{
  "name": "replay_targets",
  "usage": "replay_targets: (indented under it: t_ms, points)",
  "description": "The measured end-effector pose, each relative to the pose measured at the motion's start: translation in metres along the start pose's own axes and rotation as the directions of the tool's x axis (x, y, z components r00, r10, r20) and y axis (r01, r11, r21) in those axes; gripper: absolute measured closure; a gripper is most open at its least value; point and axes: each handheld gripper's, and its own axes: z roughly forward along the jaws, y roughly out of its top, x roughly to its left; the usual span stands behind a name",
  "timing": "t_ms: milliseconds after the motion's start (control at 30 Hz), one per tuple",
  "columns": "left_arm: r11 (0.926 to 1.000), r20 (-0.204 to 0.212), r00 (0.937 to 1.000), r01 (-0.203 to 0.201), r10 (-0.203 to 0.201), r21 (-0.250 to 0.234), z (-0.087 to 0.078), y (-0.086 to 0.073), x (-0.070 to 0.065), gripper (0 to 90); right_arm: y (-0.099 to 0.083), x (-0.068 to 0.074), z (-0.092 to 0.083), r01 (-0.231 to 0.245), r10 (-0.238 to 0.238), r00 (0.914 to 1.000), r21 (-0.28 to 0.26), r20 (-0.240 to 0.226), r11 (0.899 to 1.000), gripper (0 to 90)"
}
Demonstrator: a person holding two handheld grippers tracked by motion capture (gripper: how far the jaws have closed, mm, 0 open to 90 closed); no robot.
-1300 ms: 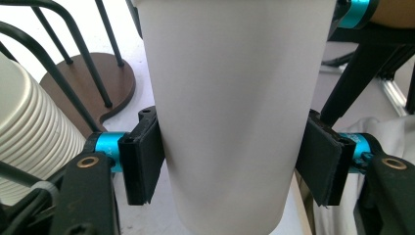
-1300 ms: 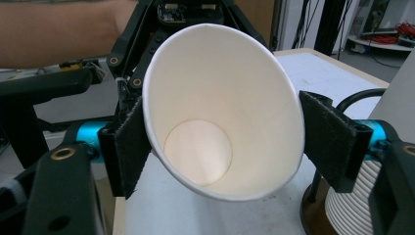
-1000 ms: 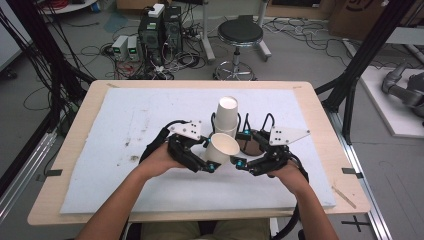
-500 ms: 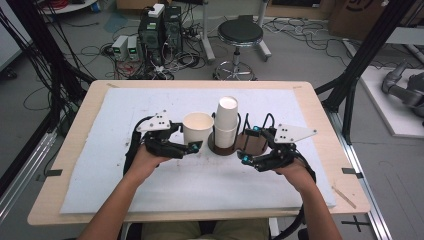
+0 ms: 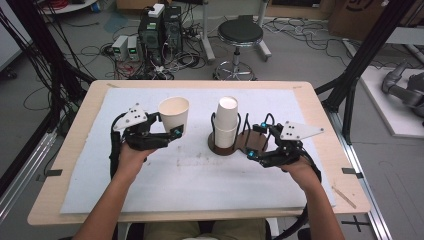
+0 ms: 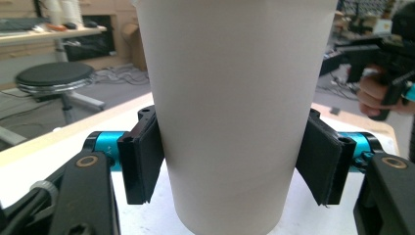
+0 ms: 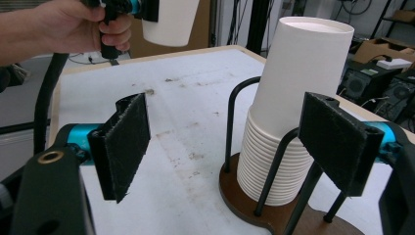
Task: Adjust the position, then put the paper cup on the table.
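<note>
A white paper cup stands upright and mouth up in the air over the left half of the mat, with my left gripper shut on its lower part. In the left gripper view both pads press the sides of the cup. A stack of white cups sits in a black wire holder on a brown base at mid-table. My right gripper is just right of the stack, low over the base. Its jaws are open beside the stack, with nothing pressed between them.
A white mat covers most of the wooden table. Behind the far edge stand a black stool and computer boxes among cables. Black frame posts rise at both sides of the table.
My left gripper has carried the cup leftward, away from the stack, and brought it from tilted to upright. The right gripper has stayed by the holder.
</note>
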Motion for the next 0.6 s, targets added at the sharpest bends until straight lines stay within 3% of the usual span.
replay_targets:
  t_ms: [400, 600]
  points:
    - [0.9993, -0.062, 0.9981, -0.002, 0.000, -0.037, -0.011, 0.003, 0.008, 32.9, 0.000, 0.000, -0.006, 0.008, -0.008, 0.9999, -0.001, 0.014, 1.000, 20.1]
    - [0.9969, -0.105, 0.9944, -0.018, 0.010, -0.076, -0.014, 0.005, 0.025, 33.0, -0.002, -0.001, -0.005, 0.002, -0.002, 0.9999, 0.006, 0.016, 1.000, 20.1]
